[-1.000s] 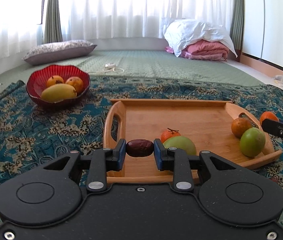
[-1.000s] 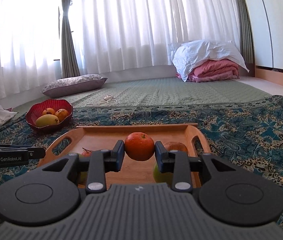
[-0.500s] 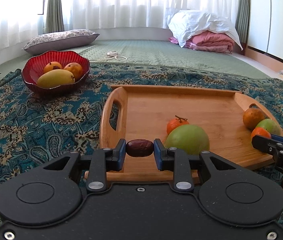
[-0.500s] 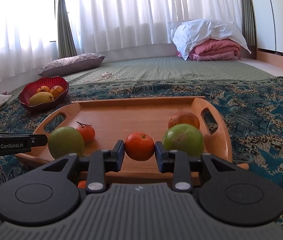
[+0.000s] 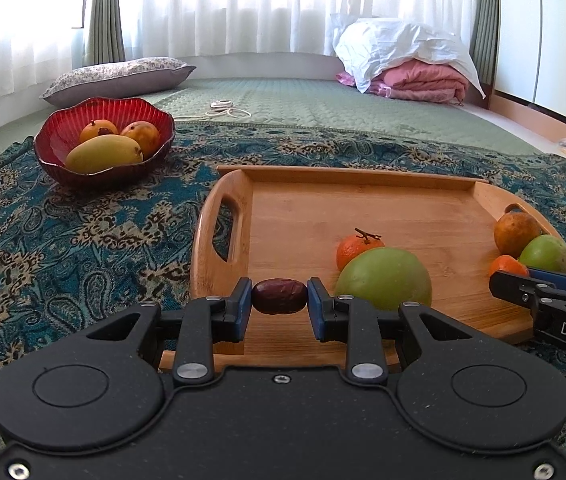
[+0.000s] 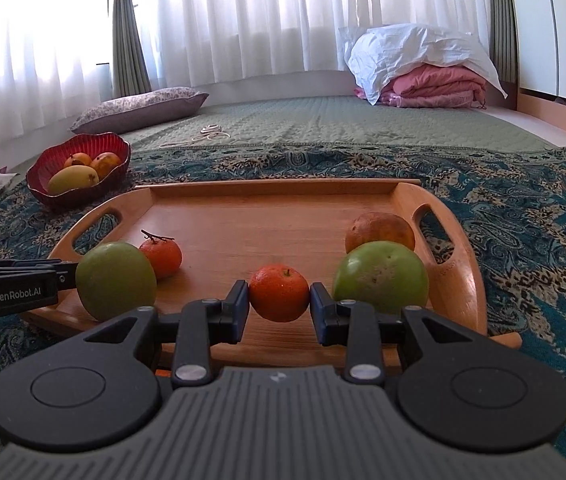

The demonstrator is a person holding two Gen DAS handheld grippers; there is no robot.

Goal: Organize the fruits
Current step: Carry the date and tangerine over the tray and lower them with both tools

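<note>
Left gripper (image 5: 279,297) clamps dark wrinkled date (image 5: 279,296) over near edge of wooden handled tray (image 5: 363,196). Right gripper (image 6: 279,298) grips small orange tangerine (image 6: 279,292), seemingly just above tray floor, beside round green fruit (image 6: 380,277).

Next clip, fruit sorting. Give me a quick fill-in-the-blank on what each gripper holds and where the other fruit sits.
1. The left gripper is shut on a dark brown ____.
2. The right gripper is shut on a small ____ fruit.
3. The mango lies in the ____ bowl.
4. Two green fruits sit on the ____ tray.

Missing words: date; orange; red; wooden
</note>
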